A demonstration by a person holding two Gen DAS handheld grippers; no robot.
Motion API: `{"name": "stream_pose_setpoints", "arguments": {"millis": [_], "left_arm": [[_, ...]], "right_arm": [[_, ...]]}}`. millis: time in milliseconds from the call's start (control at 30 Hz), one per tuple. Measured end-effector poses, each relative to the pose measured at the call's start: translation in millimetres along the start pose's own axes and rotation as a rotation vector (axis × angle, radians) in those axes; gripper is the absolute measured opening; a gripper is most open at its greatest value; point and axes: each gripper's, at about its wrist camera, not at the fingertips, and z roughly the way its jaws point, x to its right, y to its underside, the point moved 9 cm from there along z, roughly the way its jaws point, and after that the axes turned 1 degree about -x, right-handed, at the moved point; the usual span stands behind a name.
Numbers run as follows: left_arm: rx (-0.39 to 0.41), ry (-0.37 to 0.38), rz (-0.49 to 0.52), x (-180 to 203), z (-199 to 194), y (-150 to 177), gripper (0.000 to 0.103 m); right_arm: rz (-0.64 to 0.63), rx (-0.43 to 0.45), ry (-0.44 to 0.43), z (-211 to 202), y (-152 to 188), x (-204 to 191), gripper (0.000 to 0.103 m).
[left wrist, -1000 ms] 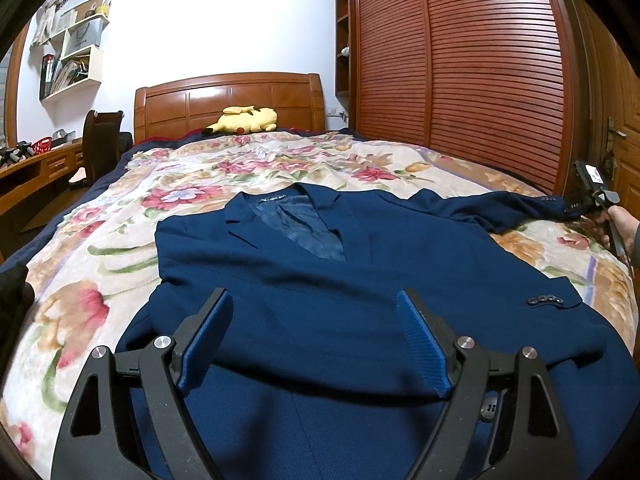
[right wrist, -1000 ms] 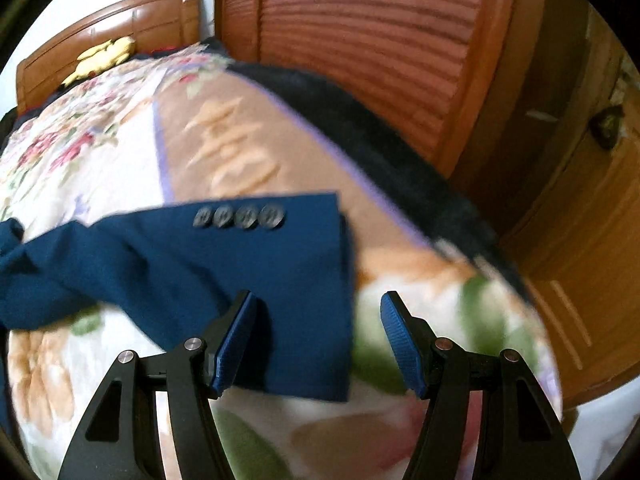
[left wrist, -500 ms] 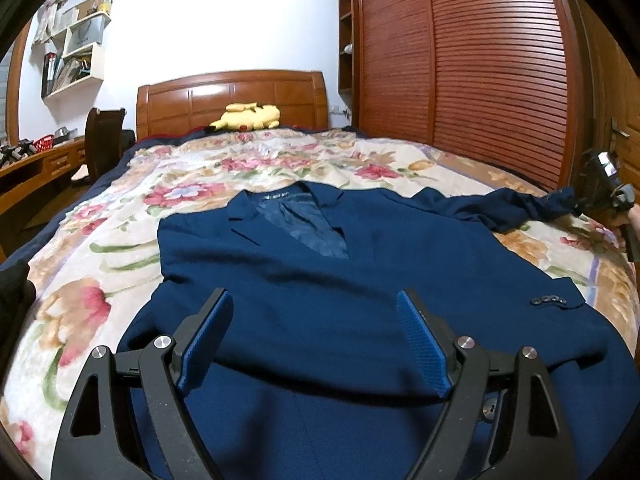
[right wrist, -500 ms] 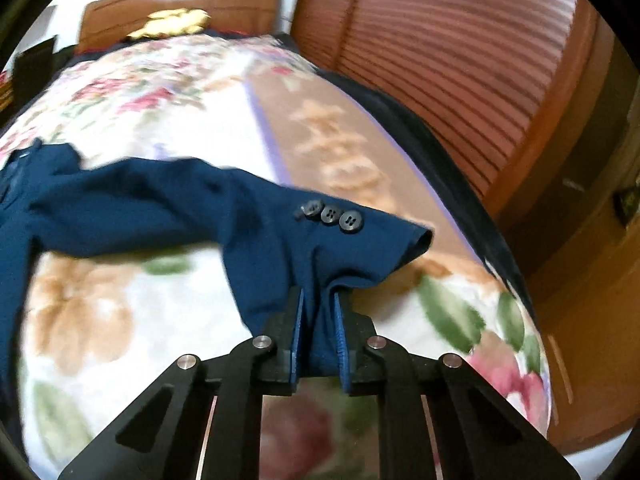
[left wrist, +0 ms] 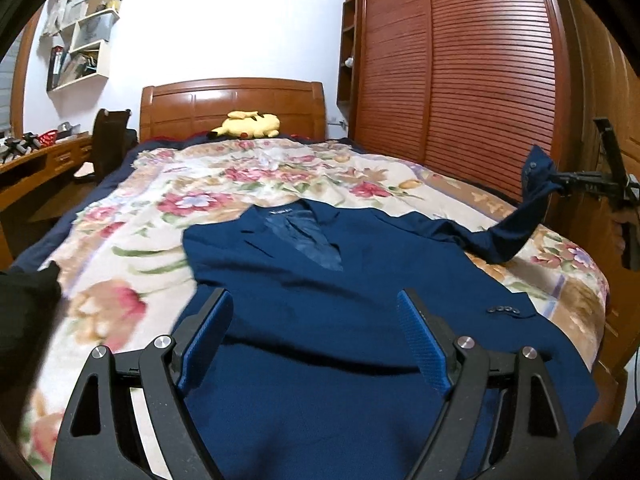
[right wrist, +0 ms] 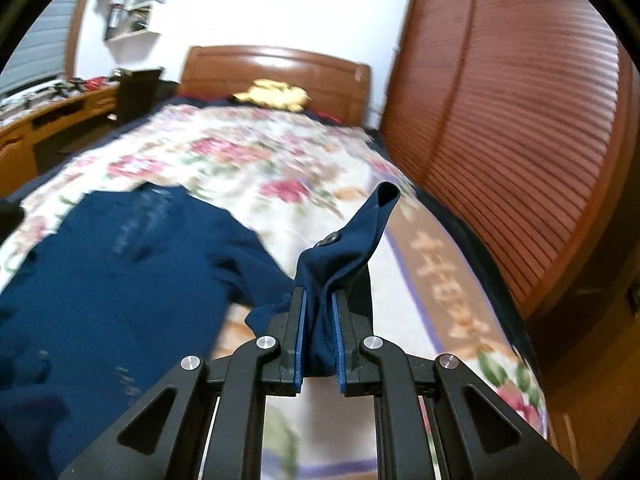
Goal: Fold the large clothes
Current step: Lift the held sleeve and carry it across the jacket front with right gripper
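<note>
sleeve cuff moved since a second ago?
Yes. In the left wrist view the cuff lay on the bedspread near its right edge; now it hangs above it, in front of the wardrobe door, pinched by the right gripper, which has just closed.

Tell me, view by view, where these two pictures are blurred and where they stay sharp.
Left wrist view: mostly sharp, the navy blue suit jacket and yellow plush toy crisp; only the floral bedspread's near-left edge smears. Right wrist view: bedspread, jacket body and slatted wooden wardrobe doors streak with motion blur, while the right gripper and the pinched sleeve cuff stay sharp.
</note>
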Motion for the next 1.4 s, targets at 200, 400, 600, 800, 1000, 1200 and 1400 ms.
{"name": "stream_pose_setpoints", "arguments": {"millis": [200, 400, 600, 800, 1000, 1200, 1400], "left_arm": [[0.006, -0.037, 0.021, -9.5, -33.3, 4.7, 0.084], [-0.003, -0.052, 0.044, -8.4, -44.9, 11.2, 0.084], [-0.002, -0.042, 0.042, -6.0, -49.3, 15.7, 0.084], [-0.03, -0.04, 0.032, -4.9, -44.4, 31.0, 0.084], [-0.057, -0.046, 0.013, -7.4, -40.0, 43.6, 0.084], [-0.073, -0.045, 0.002, -2.7, -37.7, 52.9, 0.084], [-0.1, -0.049, 0.0, 3.4, -31.7, 63.8, 0.084]], "right_arm": [[-0.024, 0.081, -0.102, -26.8, -10.2, -42.4, 0.011], [-0.042, 0.137, -0.249, -42.3, -9.4, -73.1, 0.011], [-0.052, 0.166, -0.392, -62.7, 2.3, -95.4, 0.011], [-0.064, 0.095, -0.447, -50.7, 31.4, -108.6, 0.011], [-0.051, 0.017, -0.473, -28.0, 65.7, -104.3, 0.011], [-0.024, 0.0, -0.49, -23.5, 69.0, -116.1, 0.013], [0.028, -0.001, -0.516, -14.0, 89.7, -138.9, 0.02]]}}
